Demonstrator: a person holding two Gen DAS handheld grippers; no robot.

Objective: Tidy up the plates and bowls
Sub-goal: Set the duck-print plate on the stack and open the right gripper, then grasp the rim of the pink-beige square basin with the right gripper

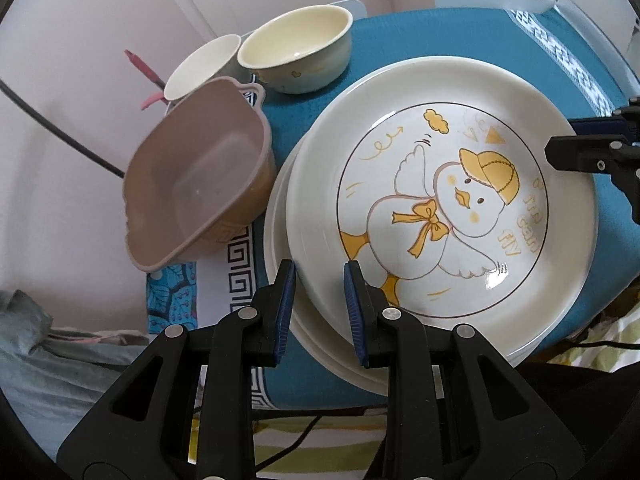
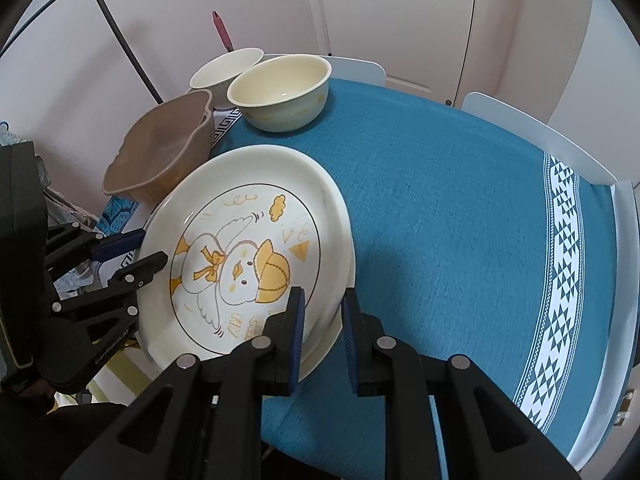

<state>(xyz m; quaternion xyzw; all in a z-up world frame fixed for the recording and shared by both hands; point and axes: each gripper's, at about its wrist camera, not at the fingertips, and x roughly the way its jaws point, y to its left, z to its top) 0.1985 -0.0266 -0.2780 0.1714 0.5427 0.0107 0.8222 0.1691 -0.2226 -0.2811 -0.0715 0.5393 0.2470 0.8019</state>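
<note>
The left wrist view shows what the right one barely reveals: the duck plate (image 1: 440, 216) sits on top of a stack of plain plates (image 1: 280, 240), whose rims peek out along the edge toward the left claw (image 1: 320, 280). The right wrist view alone takes in the wide bare stretch of the blue-clothed bench (image 2: 460, 220) and the white door (image 2: 400, 20) behind. The left claw is closed narrowly on the duck plate's rim, one blue pad over it and one under. The right claw (image 2: 323, 308) pinches the opposite rim the same way, nearly shut. Beyond both claws, past the plate, stand a brown basin (image 1: 196, 196), a cream bowl (image 1: 296, 54) and a white bowl (image 1: 202, 66), close together.
</note>
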